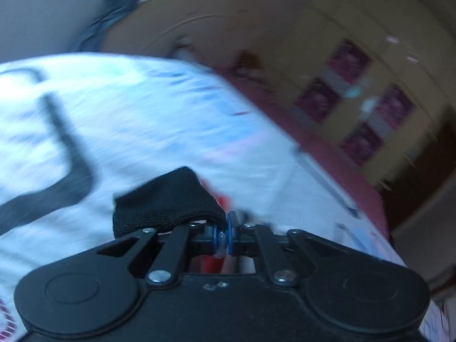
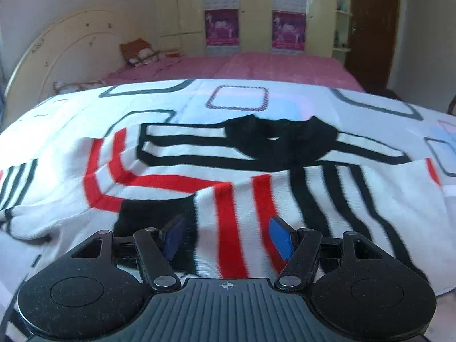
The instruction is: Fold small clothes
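— Black cuff [image 1: 165, 199] of the striped sweater [image 2: 242, 188], pinched tight in the left gripper [image 1: 225, 235]; garment spread on the bed sheet [image 2: 239, 97].
— Right gripper [image 2: 228, 239] fingers apart, straddling the red stripes?
— Yes. Close on one layer only, lift both evenly, keep the fold edge straight.

Both claws share one build: a matte black body with two round discs at the rear corners, black linkage bars pinned by silver screws, and blue pads at the tips. The left claw [image 1: 225, 235] looks smooth-topped; the right claw [image 2: 229, 236] has a ribbed grey plate bearing a small crosshair mark.
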`<state>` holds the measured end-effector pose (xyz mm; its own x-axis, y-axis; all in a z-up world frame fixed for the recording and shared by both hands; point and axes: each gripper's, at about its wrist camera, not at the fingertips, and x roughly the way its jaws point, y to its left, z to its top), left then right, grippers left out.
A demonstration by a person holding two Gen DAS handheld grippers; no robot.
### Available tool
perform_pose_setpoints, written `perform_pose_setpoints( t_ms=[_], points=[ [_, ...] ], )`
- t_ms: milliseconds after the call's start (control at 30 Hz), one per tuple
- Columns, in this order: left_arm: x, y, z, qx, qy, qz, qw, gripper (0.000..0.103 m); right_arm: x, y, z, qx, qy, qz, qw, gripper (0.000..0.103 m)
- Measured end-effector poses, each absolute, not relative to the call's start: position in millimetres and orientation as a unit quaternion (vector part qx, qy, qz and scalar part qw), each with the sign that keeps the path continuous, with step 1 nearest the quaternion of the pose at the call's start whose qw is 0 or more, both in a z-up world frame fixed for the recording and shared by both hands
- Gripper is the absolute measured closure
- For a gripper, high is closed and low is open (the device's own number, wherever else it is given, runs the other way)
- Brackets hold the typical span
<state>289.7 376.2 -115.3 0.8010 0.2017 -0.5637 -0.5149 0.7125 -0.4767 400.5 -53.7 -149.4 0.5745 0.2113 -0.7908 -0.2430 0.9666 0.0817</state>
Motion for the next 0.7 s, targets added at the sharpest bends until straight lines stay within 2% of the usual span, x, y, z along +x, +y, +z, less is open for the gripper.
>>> perform_pose_setpoints(
  t_ms=[167, 300, 567, 667, 700],
  points=[
    [323.8, 302.2, -69.9, -0.263, 0.235, 0.082, 0.932, 0.097, 398.5, -69.7, -135.7, 0.016, 0.421, 0.133, 0.897, 0.038],
    [356.8, 224.8, -55.9, -0.231, 0.246, -0.013, 0.941, 0.097, 392.2, -95.2, -122.5, 0.040, 0.413, 0.124, 0.901, 0.038],
    [412.1, 61.5, -89.5, -0.131, 0.320, -0.165, 0.924, 0.096, 371.5, -169.8, -105.1, 0.055, 0.402, 0.086, 0.910, 0.038],
    [418.1, 18.9, -117.2, -0.068, 0.367, -0.175, 0.911, 0.088, 365.2, -194.1, -106.7, 0.066, 0.407, 0.074, 0.908, 0.038],
    [418.6, 13.9, -123.5, -0.055, 0.378, -0.171, 0.908, 0.081, 363.2, -200.2, -107.0, 0.070, 0.409, 0.073, 0.907, 0.038]
  ],
)
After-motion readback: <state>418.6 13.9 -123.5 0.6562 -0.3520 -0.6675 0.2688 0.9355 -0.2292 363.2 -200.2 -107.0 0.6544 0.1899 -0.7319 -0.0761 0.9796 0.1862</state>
